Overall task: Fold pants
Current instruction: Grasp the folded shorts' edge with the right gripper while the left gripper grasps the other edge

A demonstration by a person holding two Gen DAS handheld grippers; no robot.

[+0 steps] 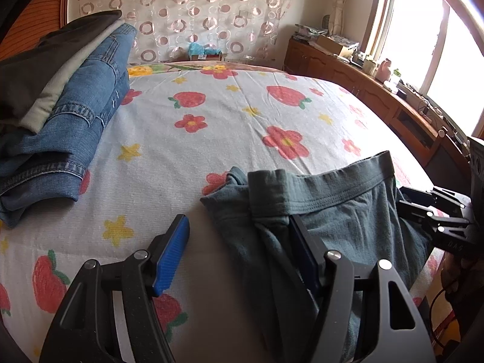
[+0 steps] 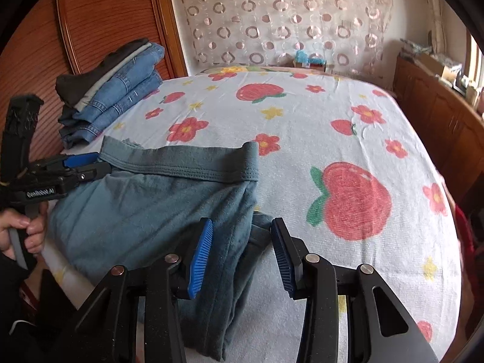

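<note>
Far off to the left of the left gripper (image 1: 239, 251), a stack of folded clothes (image 1: 60, 115) sat at the edge of the bed (image 1: 230, 121): blue jeans at the bottom, a pale grey piece above them and a dark one on top. The left gripper's jaws stood wide apart. Its left finger, faced with a blue ribbed pad (image 1: 172, 254), hovered over bare sheet, while its right finger lay against the left edge of the grey-green pants (image 1: 341, 211), with cloth bunched around and over it. Whether that finger touched the fabric from beneath or merely beside could not be told.

The pants lay ahead and to the right of this tool, near the front edge of the bed, folded lengthwise with the stitched waistband turned toward the far side. Beyond their right edge the right gripper (image 1: 429, 211) came in from the side.

From the right wrist view, the right gripper (image 2: 242, 251) was likewise wide open, nothing clamped between its fingers. Its left pad (image 2: 201, 260) hung above the pants (image 2: 151, 211), and its right pad (image 2: 282, 257) was just past the cloth's right edge, so the edge of the folded pants fell in the gap between them. To this tool's left, the left gripper (image 2: 90, 163) reached the far corner of the waistband, held by a hand (image 2: 24, 230) on its handle. The strawberry-and-flower sheet spread away to the right of the tool.
</note>
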